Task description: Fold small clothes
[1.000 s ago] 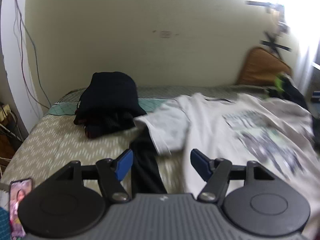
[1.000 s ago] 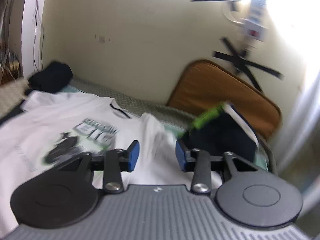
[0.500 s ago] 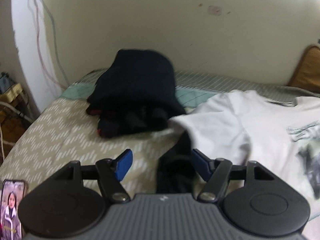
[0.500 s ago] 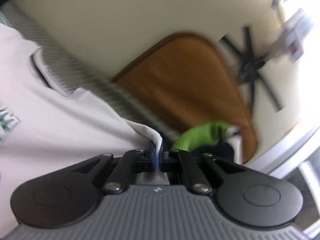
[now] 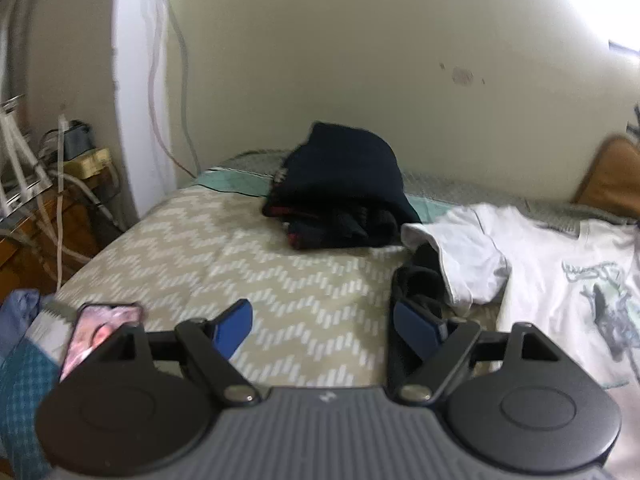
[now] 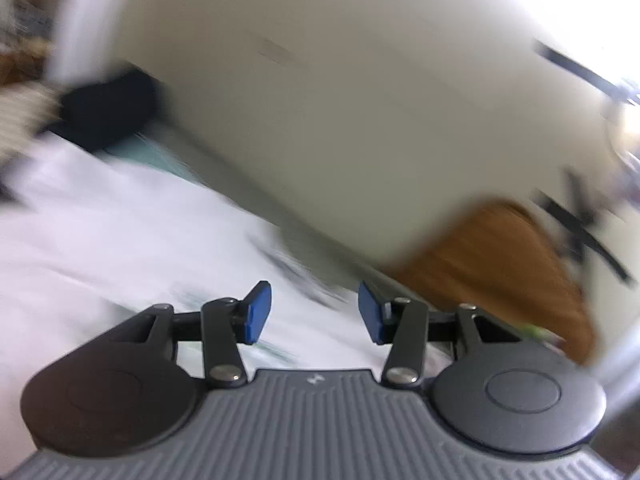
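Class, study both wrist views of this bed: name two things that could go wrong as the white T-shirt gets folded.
1. A black garment lies partly under the white T-shirt's left sleeve; the open left claw may pinch both together.
2. A phone rests at the bed's near edge beside the left claw; a sweep could probably knock it off.

Open stretch of beige zigzag-patterned bedspread (image 5: 224,256) fills the centre-left of the left wrist view, bare cloth ahead of the wide-spread left gripper (image 5: 320,326). Blocking the upper middle is a heap of dark navy folded clothes (image 5: 344,192); a black strap-like garment (image 5: 416,292) lies centre-right against the white printed T-shirt (image 5: 560,280), and a lit smartphone (image 5: 100,330) sits lower left. In the blurred right wrist view, the white shirt (image 6: 100,232) covers the left and a brown cushion (image 6: 500,264) bars the right.
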The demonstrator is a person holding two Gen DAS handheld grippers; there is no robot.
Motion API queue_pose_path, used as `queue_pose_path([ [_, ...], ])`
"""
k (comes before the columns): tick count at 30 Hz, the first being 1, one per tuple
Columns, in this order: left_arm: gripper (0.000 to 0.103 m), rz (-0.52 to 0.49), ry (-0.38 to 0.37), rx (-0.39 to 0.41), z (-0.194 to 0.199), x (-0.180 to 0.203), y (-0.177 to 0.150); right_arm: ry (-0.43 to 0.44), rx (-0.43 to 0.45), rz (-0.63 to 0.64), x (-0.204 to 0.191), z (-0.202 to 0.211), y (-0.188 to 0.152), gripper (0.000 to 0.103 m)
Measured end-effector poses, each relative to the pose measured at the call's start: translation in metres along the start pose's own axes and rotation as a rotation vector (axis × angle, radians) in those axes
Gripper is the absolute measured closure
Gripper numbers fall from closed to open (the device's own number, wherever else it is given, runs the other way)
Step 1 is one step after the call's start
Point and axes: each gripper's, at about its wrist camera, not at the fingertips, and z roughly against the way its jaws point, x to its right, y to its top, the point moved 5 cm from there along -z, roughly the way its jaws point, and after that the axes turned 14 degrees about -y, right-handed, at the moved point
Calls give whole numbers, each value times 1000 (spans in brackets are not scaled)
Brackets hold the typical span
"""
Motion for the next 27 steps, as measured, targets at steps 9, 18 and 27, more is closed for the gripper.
queue_pose_path([
  [9, 15, 45, 4, 104, 70, -30, -24, 639, -43, -31, -196, 45, 61, 52],
  [18, 14, 143, 68, 118, 100, -75, -45, 696, -139, 29, -282, 25, 87, 98],
  [27, 14, 165, 2, 118, 78, -64, -21, 528, 65, -88, -130, 18, 155, 98],
])
